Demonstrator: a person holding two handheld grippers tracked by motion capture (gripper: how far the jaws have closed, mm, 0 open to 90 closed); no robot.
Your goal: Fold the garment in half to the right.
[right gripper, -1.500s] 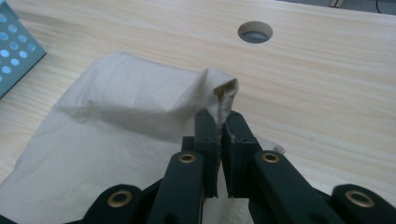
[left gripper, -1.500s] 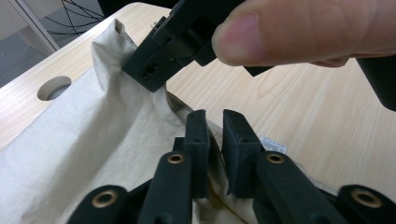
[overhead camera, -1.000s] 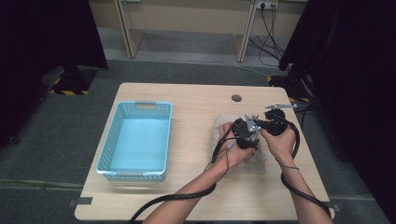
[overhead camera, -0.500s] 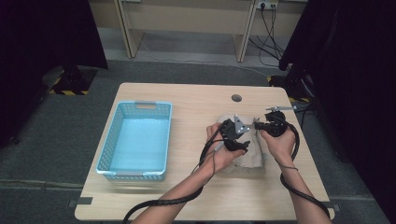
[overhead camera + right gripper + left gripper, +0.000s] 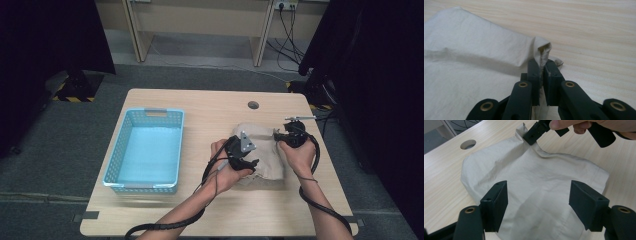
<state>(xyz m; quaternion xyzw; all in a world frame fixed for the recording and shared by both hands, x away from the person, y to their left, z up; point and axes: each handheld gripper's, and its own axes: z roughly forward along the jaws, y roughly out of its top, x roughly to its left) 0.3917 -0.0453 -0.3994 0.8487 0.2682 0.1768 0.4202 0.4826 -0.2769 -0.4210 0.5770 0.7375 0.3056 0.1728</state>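
Left gripper (image 5: 539,200) fingers just opened, released, hovering above beige cloth (image 5: 260,150) on tabletop (image 5: 210,110). Right gripper (image 5: 542,75) fingers clenched on cloth corner. Likely regrasp for next fold.

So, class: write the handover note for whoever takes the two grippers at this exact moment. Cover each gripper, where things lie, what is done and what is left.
Right gripper: shut on a pinched-up corner of the beige cloth, at the cloth's right edge in the high view.
Left gripper: open, its jaws have just been opening; the cloth lies below them, not pressed.
Cloth: bunched on the wooden table, right of the blue basket, which holds nothing.
Done: one corner gripped.
Left: probably take a second hold with the left gripper, then fold the cloth or move it to the basket.
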